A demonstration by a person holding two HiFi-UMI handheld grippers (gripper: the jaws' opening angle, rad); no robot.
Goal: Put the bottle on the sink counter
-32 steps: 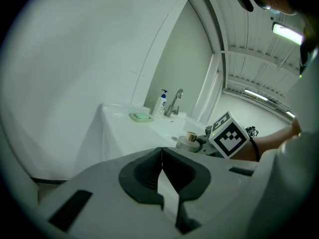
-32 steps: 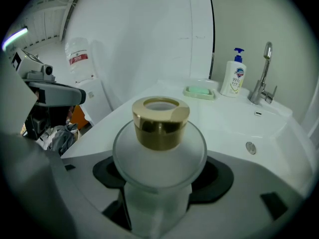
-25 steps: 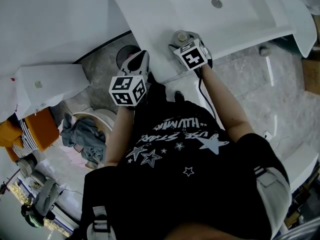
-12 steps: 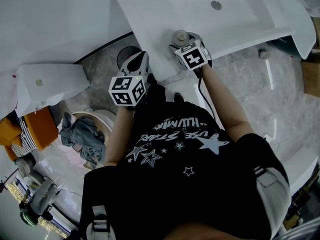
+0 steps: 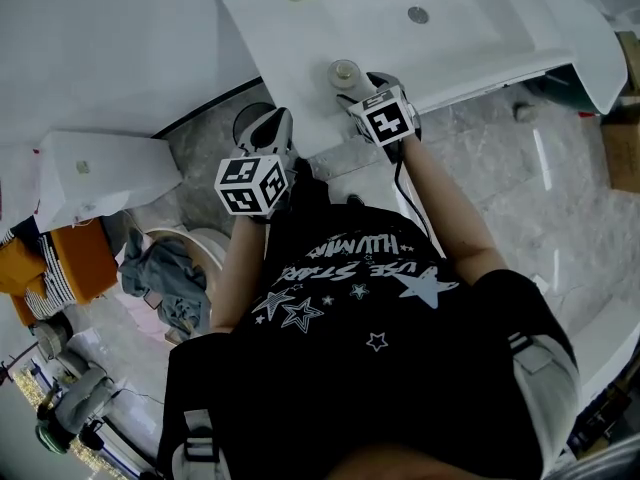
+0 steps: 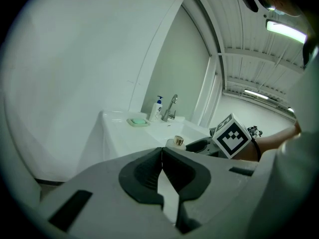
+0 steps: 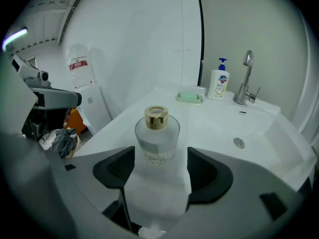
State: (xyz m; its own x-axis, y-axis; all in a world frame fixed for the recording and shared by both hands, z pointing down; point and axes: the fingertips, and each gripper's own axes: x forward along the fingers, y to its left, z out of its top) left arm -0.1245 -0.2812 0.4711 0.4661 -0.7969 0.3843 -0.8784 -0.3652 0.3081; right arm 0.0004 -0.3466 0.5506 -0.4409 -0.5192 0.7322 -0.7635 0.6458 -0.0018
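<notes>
resting on the sink counter (image 7: 214,121), bottle (image 7: 157,136) label blurred, before the parted right gripper (image 7: 159,159); left gripper (image 6: 162,156) closed.

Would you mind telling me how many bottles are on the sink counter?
2. A frosted bottle with a gold cap stands near the counter front edge, ahead of the open right gripper; a pump bottle stands beside the faucet.

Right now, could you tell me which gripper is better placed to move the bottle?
Right. The right gripper is open, the upright bottle between its jaws on the sink counter; the left gripper is shut, off to the side.
</notes>
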